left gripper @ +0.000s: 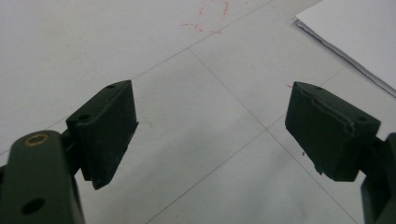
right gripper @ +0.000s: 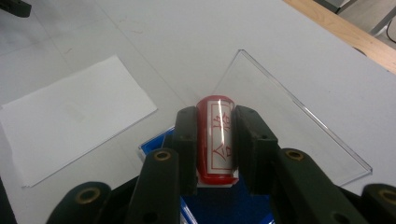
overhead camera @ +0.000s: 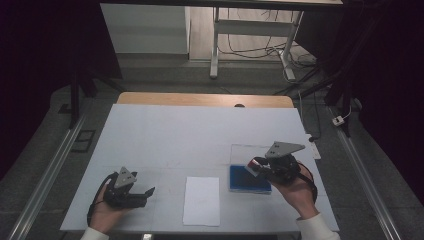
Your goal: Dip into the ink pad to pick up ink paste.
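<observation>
Two jaws of my right gripper (right gripper: 215, 140) clamp the red stamp (right gripper: 215, 137) just above the blue ink pad (overhead camera: 248, 178), right of the white paper (overhead camera: 202, 200), presumably for inking. My left gripper (left gripper: 210, 135) idles wide open over the bench (overhead camera: 165, 135), near left.

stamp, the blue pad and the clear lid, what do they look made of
Stamp: likely glossy red plastic, since highlights run along it; a white label with red characters.
Blue pad: a matte, dark blue surface, maybe ink-soaked felt or foam, in a lighter blue tray, probably plastic.
Clear lid: transparent, probably acrylic; the table shows through and its edges glint.
</observation>
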Demonstrator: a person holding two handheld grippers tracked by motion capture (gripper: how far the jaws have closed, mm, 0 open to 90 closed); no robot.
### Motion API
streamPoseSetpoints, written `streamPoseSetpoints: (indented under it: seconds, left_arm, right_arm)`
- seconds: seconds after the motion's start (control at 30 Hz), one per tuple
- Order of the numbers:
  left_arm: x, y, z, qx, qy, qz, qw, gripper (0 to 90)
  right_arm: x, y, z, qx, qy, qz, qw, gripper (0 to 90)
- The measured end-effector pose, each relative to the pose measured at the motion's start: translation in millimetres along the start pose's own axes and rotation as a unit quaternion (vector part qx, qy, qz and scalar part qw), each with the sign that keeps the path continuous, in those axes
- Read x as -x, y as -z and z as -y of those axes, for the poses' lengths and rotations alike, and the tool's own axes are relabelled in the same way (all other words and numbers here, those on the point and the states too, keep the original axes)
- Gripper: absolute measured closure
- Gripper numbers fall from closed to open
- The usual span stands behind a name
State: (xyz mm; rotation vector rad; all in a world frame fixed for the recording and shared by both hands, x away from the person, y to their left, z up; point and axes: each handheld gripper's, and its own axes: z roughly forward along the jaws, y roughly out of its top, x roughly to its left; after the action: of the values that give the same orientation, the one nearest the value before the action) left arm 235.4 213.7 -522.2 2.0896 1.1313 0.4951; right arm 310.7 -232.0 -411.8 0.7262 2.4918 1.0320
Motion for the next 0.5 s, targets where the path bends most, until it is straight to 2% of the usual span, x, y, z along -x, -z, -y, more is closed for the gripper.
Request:
streamPoseSetpoints:
  seconds: [0.23,0.5]
  left_arm:
    - [-0.4,-0.4,0.3,-0.001,0.000,0.000,1.0000,17.0]
    - [-0.3,-0.4,0.5,-0.002,-0.001,0.001,1.0000,17.0]
  right_arm:
    - [0.1,-3.9,0.9,-0.005,0.002,0.003,1.0000,70.6]
    - [3.2,-16.4,6.5,-0.030,-0.001,-0.001,0.9995,70.6]
